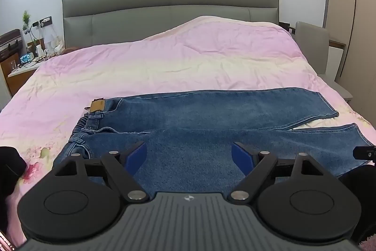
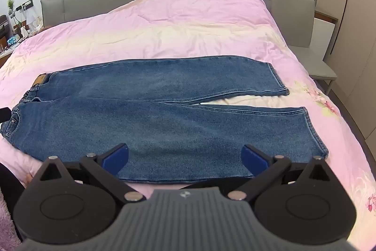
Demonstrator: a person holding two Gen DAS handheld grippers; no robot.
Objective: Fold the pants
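Note:
Blue denim jeans lie flat across the pink bed cover, waistband with a tan patch at the left, both legs spread to the right with a narrow gap between the cuffs. They also show in the right wrist view. My left gripper is open and empty above the near leg, close to the waist. My right gripper is open and empty above the near edge of the near leg, toward the cuff end.
A grey padded headboard stands at the back. A cluttered nightstand is at the left. A grey chair stands by the bed's right side, with wardrobe doors beyond it.

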